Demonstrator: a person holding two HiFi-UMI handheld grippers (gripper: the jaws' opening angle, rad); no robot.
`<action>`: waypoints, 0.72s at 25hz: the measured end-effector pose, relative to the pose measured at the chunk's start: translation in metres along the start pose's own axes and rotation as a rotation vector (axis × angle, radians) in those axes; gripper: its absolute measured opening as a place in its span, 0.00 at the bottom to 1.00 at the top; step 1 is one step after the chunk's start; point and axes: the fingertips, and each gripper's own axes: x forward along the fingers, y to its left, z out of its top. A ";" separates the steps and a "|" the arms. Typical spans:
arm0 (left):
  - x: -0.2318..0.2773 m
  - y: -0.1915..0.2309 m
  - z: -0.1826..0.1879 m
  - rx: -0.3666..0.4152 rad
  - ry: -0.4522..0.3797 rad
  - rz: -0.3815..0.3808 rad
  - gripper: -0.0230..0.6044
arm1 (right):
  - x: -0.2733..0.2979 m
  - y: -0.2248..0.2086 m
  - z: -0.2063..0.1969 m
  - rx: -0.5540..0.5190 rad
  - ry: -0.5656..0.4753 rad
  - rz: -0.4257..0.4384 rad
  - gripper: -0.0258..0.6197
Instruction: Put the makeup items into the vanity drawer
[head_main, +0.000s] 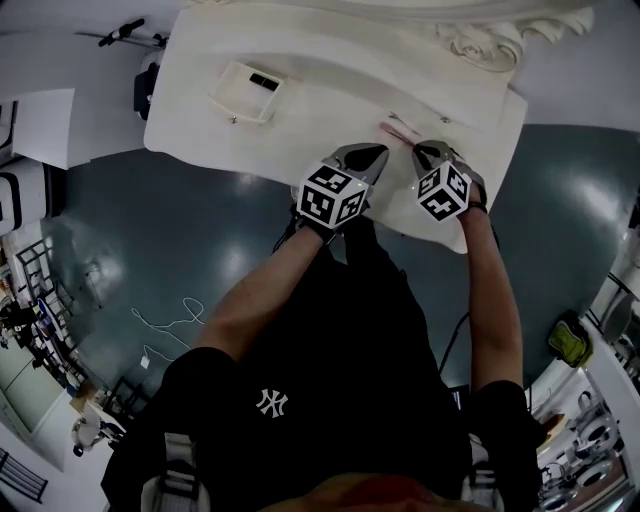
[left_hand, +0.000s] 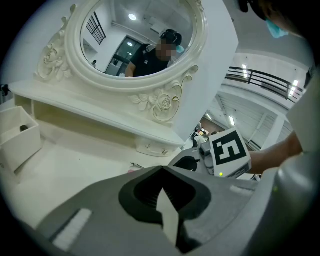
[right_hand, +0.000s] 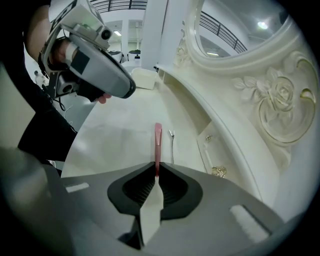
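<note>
A slim pink makeup stick (right_hand: 158, 142) lies on the white vanity top (head_main: 330, 80), and my right gripper (right_hand: 157, 169) is shut on its near end. In the head view the pink makeup stick (head_main: 397, 130) lies just beyond the right gripper (head_main: 430, 153), near the vanity's front right. A thin metal piece (right_hand: 172, 145) lies beside it. My left gripper (left_hand: 161, 172) is shut with nothing between its jaws and hangs just left of the right one (head_main: 372, 158). An open white drawer (head_main: 246, 92) juts out at the far left of the vanity.
An oval mirror (left_hand: 135, 40) in a carved white frame rises at the back of the vanity. Under its shelf sits a small closed drawer with gold knobs (right_hand: 218, 171). Dark glossy floor (head_main: 150, 230) surrounds the vanity, with a white cable lying on it.
</note>
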 end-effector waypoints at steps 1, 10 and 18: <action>-0.002 0.000 0.000 0.000 -0.002 0.000 0.04 | -0.003 0.001 0.002 0.011 -0.012 -0.005 0.12; -0.027 0.002 0.010 0.019 -0.043 0.018 0.04 | -0.024 0.016 0.043 0.085 -0.118 -0.021 0.12; -0.073 0.029 0.023 0.011 -0.096 0.063 0.04 | -0.028 0.030 0.119 0.132 -0.225 -0.023 0.08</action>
